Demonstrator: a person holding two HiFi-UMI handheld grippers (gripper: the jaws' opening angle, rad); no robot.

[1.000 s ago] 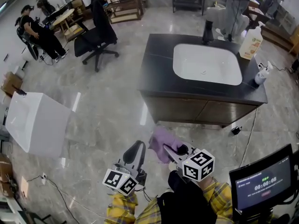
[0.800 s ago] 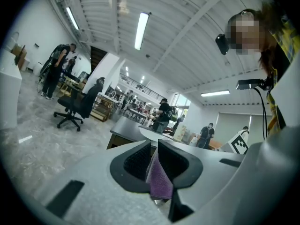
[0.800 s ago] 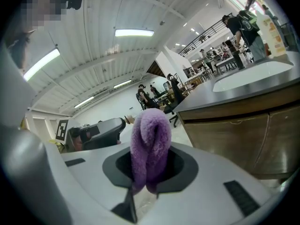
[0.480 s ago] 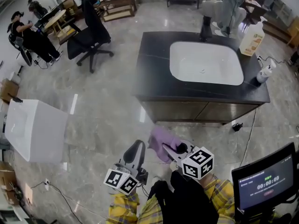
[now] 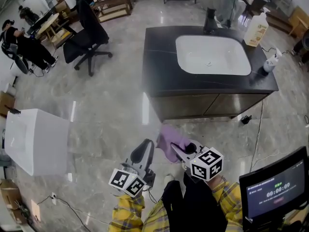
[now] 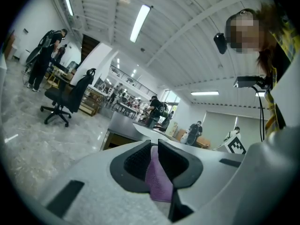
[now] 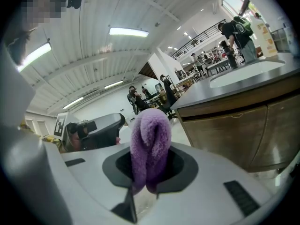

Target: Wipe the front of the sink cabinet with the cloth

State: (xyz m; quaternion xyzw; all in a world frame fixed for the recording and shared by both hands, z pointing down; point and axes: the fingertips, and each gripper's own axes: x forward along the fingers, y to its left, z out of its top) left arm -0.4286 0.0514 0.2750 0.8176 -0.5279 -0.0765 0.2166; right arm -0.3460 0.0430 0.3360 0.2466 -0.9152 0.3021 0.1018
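Note:
The sink cabinet (image 5: 212, 105) stands ahead of me, with brown doors under a dark top and a white basin (image 5: 212, 54). In the right gripper view its front (image 7: 253, 130) fills the right side. My right gripper (image 5: 179, 150) is shut on a purple cloth (image 5: 170, 140), which bulges out of its jaws (image 7: 149, 139). My left gripper (image 5: 147, 146) hovers just left of the cloth. In its own view the left gripper (image 6: 154, 149) has its jaws close together, with a strip of the purple cloth (image 6: 158, 177) pinched between the pads. Both grippers are over the floor, short of the cabinet.
A soap bottle (image 5: 256, 28), a small bottle (image 5: 268, 66) and a dark tap (image 5: 210, 21) stand on the counter. A cable (image 5: 256, 134) trails on the floor by the cabinet's right corner. An office chair (image 5: 87, 28), a white box (image 5: 34, 139) and a monitor (image 5: 273, 187) surround me.
The view has shifted, so the cabinet front now faces me more squarely. Both grippers moved slightly right, still holding the cloth.

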